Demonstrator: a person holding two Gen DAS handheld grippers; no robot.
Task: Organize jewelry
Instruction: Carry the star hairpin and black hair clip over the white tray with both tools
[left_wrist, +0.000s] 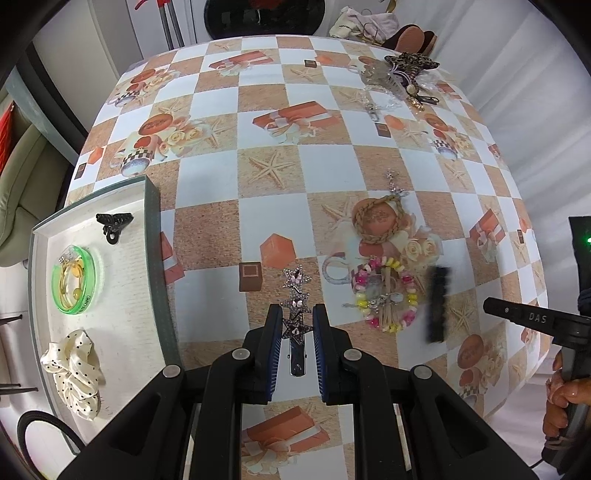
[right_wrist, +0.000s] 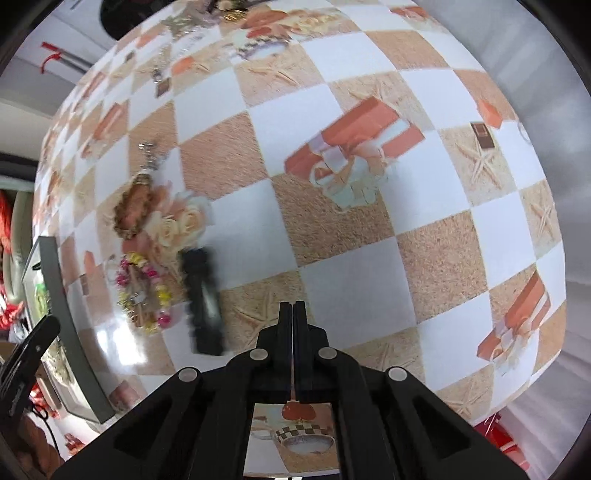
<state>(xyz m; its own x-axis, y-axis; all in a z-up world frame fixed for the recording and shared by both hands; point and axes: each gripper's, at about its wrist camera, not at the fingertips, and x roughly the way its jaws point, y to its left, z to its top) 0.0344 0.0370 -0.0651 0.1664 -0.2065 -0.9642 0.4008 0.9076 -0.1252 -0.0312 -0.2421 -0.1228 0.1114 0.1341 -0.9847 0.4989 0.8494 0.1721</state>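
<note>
My left gripper (left_wrist: 297, 314) is open, its jaws on either side of a star-studded hair clip (left_wrist: 294, 306) that lies on the checked tablecloth. To its right lie a colourful bead bracelet (left_wrist: 384, 291), a braided rope bracelet (left_wrist: 376, 223) and a blurred black comb (left_wrist: 436, 302). A white tray (left_wrist: 122, 295) at left holds a black claw clip (left_wrist: 113, 222), a green bangle (left_wrist: 75, 280) and a cream dotted scrunchie (left_wrist: 75, 371). My right gripper (right_wrist: 293, 308) is shut and empty above the table, right of the black comb (right_wrist: 203, 299) and bead bracelet (right_wrist: 144, 291).
More accessories, including a leopard-print piece (left_wrist: 410, 62) and keychains, lie in a pile at the table's far right corner. The tray's edge (right_wrist: 62, 314) shows at left in the right wrist view. The right gripper's body (left_wrist: 535, 321) shows at the right edge.
</note>
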